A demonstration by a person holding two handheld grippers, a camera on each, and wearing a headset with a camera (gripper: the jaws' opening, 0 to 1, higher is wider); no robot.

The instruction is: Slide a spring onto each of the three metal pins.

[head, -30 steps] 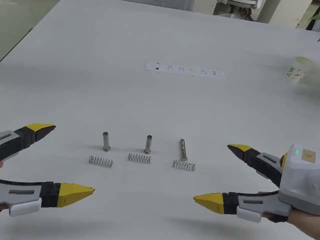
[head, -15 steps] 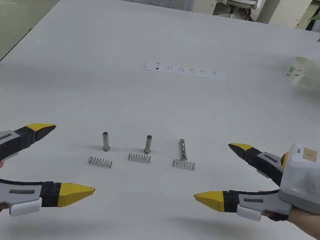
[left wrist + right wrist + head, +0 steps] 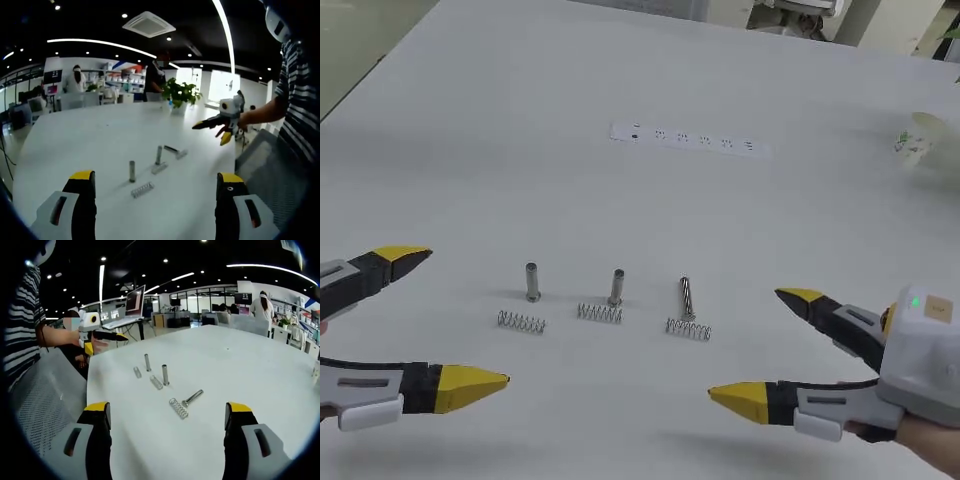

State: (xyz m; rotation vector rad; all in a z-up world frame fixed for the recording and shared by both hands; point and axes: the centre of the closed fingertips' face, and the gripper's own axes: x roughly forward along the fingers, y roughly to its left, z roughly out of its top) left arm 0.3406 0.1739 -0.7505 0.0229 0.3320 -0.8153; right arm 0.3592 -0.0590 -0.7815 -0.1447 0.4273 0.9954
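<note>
White table point(image 3: 640, 200) | springs point(image 3: 599, 314), pins point(image 3: 616, 287) (one seemingly lying) between left gripper point(image 3: 469, 318) and right gripper point(image 3: 744, 344) | both jaws spread

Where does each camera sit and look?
Head view: on the head, looking down at pins and springs; left claw, right claw show.
Left gripper view: on the left claw, facing across the pins to the right claw and striped sleeve.
Right gripper view: on the right claw, facing back at the left claw.
All share pins, springs.
</note>
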